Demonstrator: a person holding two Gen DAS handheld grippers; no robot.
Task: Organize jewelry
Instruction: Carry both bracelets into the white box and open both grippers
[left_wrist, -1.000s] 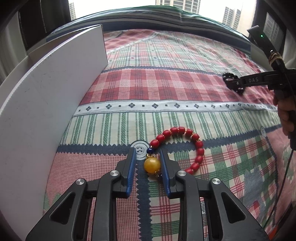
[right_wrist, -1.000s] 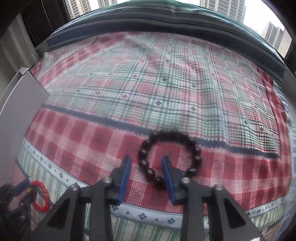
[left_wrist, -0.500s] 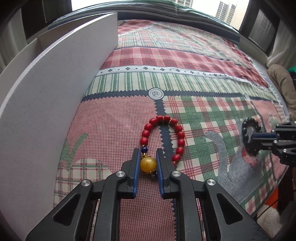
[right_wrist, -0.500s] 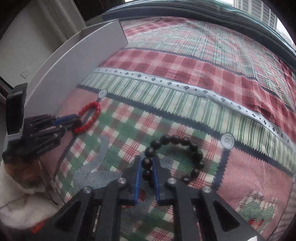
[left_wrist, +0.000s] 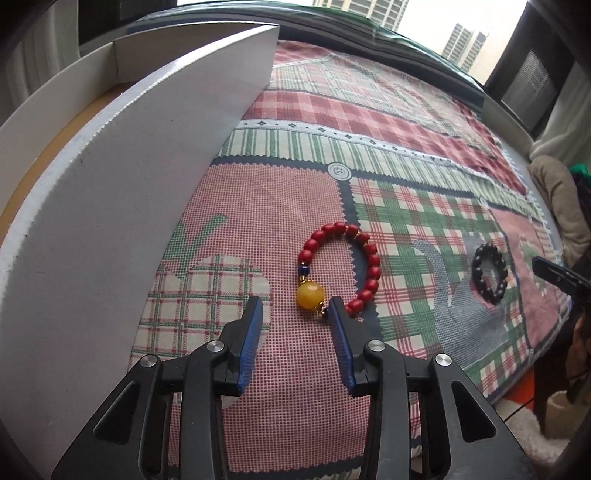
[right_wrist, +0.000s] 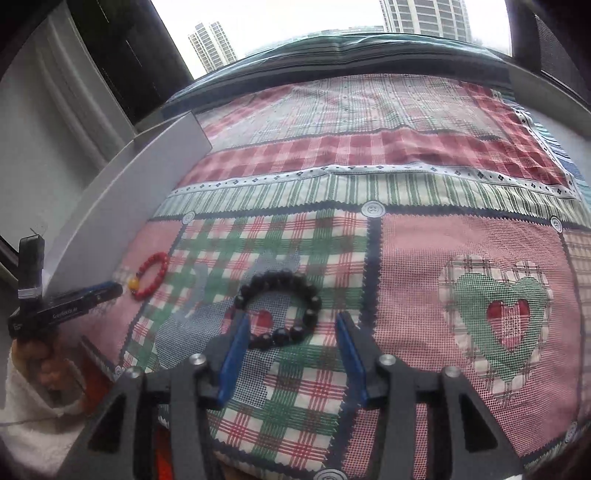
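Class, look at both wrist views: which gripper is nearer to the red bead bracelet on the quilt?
Left. The left gripper sits right at the red bead bracelet, jaws opening, nothing between the pads. The right gripper is farther along the quilt, over the black bead bracelet.

A patchwork plaid bedspread (left_wrist: 369, 122) covers the bed. A white board (left_wrist: 110, 206) stands upright along its edge. Tower blocks (right_wrist: 424, 14) show outside.

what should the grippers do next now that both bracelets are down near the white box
Probably back both grippers away. The left gripper and right gripper have jaws opening, pads off the beads, and the red bracelet and black bracelet lie flat on the quilt beside the white box.
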